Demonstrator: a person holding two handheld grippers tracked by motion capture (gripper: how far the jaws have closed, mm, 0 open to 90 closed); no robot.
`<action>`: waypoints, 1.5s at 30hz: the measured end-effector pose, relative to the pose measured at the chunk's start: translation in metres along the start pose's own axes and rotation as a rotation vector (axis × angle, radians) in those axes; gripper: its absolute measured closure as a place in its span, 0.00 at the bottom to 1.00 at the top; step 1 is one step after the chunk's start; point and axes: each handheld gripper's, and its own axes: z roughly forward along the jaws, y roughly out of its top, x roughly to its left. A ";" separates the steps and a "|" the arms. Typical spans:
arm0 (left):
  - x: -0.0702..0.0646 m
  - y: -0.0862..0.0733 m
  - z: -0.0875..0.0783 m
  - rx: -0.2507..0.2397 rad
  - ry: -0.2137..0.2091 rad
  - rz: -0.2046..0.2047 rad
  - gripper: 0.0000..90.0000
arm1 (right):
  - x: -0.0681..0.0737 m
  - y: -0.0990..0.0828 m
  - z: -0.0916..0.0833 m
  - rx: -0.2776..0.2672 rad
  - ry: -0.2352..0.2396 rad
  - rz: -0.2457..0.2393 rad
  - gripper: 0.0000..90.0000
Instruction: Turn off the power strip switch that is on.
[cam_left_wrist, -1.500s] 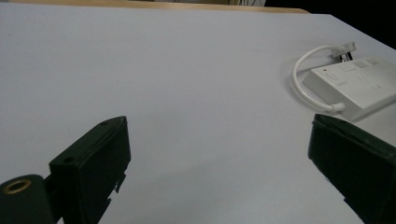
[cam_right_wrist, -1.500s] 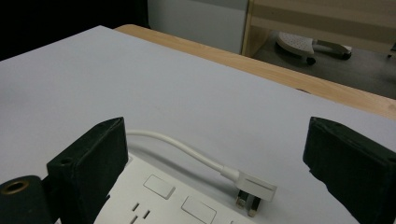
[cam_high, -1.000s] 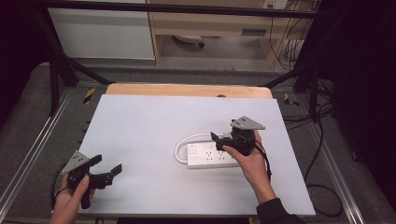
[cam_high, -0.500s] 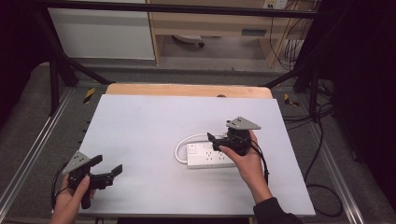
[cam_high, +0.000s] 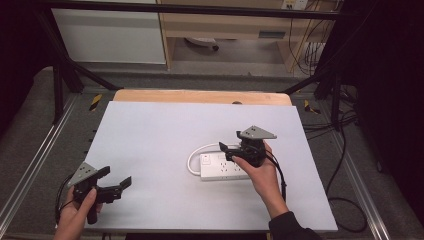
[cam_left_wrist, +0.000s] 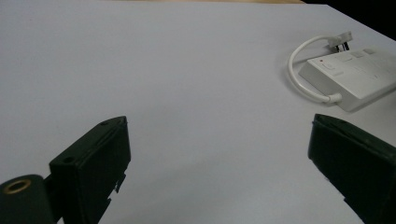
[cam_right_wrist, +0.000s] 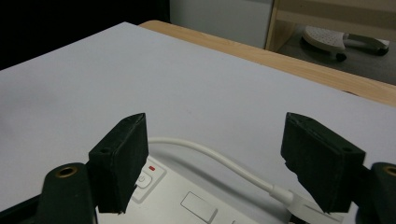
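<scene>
A white power strip (cam_high: 225, 166) is lying on the white counter (cam_high: 150, 145), right of centre in the high view, its short white cord (cam_high: 197, 152) looping off its left end and curling back to a plug (cam_left_wrist: 340, 40) seen at the upper right of the left gripper view; the right gripper (cam_high: 226, 149) is hovering over the strip's upper edge, held by the right hand (cam_high: 262, 175) coming in from the lower right; its jaws have just been closing yet are standing well apart, and in the right gripper view the cord (cam_right_wrist: 224, 161) and the strip's switch end (cam_right_wrist: 154, 175) are lying between and below them, with neither jaw pressing on anything that I can see; the left gripper (cam_high: 120, 186) is sitting at the lower left of the high view, near the counter's front edge, held by the left hand (cam_high: 75, 212); its jaws are standing wide open with nothing but bare counter between them, and the strip (cam_left_wrist: 355, 77) is lying well apart from it, at the upper right of the left gripper view.
</scene>
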 end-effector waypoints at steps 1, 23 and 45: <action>0.000 0.000 0.000 0.000 0.000 0.002 0.06 | 0.001 0.000 0.001 -0.002 0.001 -0.003 0.28; -0.002 -0.001 0.001 0.016 -0.016 0.016 0.06 | 0.018 -0.010 0.013 0.015 0.013 -0.068 0.68; -0.003 -0.001 0.001 0.015 -0.025 0.027 0.06 | 0.011 -0.025 0.020 0.025 0.009 -0.053 0.91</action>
